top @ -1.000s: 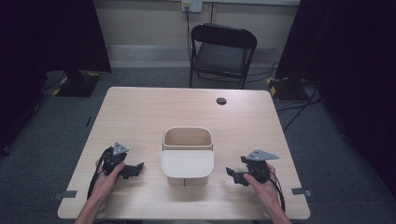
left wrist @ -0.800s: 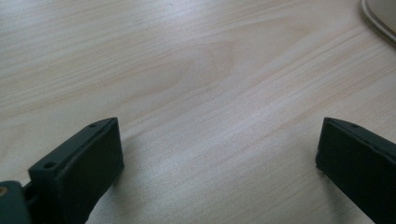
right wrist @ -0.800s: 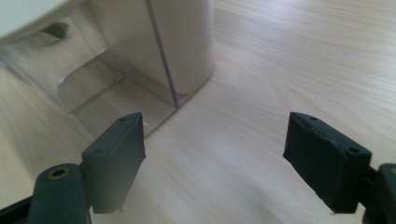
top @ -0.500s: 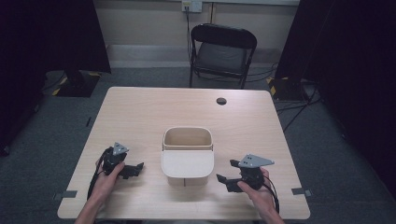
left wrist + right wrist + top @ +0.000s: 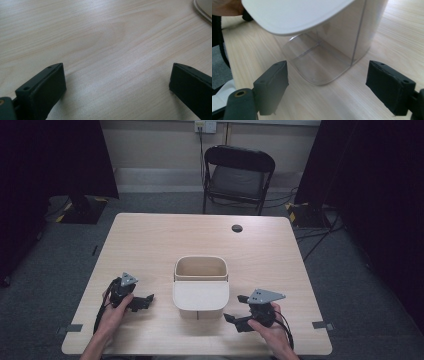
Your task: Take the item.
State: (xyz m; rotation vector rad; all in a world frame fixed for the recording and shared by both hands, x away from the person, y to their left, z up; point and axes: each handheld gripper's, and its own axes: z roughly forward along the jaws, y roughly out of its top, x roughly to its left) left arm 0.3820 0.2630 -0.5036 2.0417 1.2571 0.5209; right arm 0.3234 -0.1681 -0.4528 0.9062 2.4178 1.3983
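A clear bin (image 5: pixel 201 269) stands at the middle of the wooden table (image 5: pixel 150 240), and a white lid (image 5: pixel 201 296) lies over its near half. My left gripper (image 5: pixel 146 301) rests left of the bin, jaws open over bare wood (image 5: pixel 117 82). The bin's rim (image 5: pixel 203 7) shows at the far right of the left gripper view. My right gripper (image 5: pixel 235 308) sits by the bin's near right corner, pointing left at it. Its jaws (image 5: pixel 327 85) have just been opening and stand wide, with nothing between them. The bin's base (image 5: pixel 329 50) and the overhanging lid (image 5: pixel 294 15) are just ahead.
A small black round cap (image 5: pixel 237 228) sits in the table's far side. A black folding chair (image 5: pixel 235 175) stands beyond the far edge. Grey tape tabs (image 5: pixel 320 325) mark the table's near corners.
My right gripper has moved left and nearer the front edge, closing in on the bin's near right corner. The left gripper and the bin have stayed put.
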